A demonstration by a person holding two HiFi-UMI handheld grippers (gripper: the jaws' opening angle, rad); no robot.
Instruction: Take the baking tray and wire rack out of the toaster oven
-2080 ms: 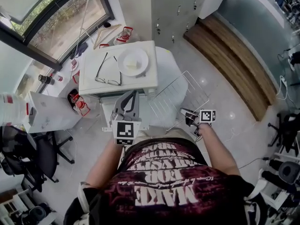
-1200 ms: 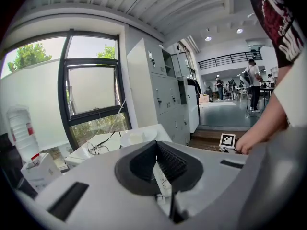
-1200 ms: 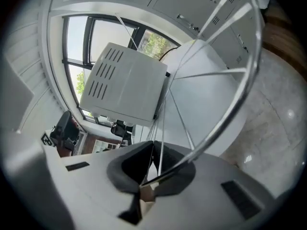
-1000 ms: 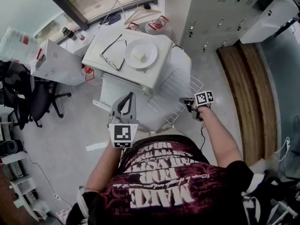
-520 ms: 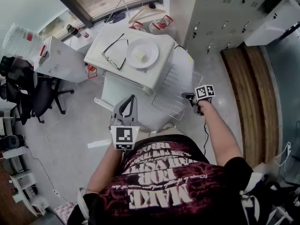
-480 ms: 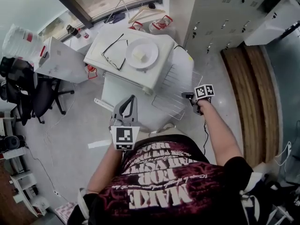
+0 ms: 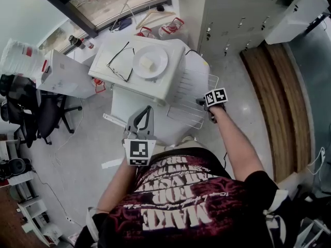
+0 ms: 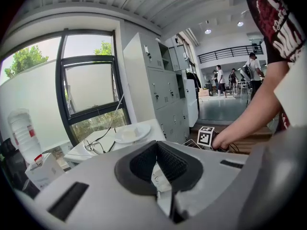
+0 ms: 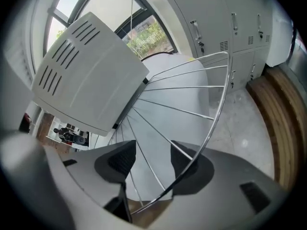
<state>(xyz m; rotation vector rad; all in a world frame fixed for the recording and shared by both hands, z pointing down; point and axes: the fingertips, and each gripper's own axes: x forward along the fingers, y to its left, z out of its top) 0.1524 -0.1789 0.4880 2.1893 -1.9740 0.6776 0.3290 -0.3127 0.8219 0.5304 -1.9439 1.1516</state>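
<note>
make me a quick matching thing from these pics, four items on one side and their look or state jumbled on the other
Things
1. plate
2. glasses
3. wire rack
4. left gripper

Descriptions
A. jaws shut, nothing between them
B. bare metal wires, beside the toaster oven
C. white and round, on top of the toaster oven
D. dark thin frame, on top of the toaster oven

Pairs: 1-C, 2-D, 3-B, 4-A
</note>
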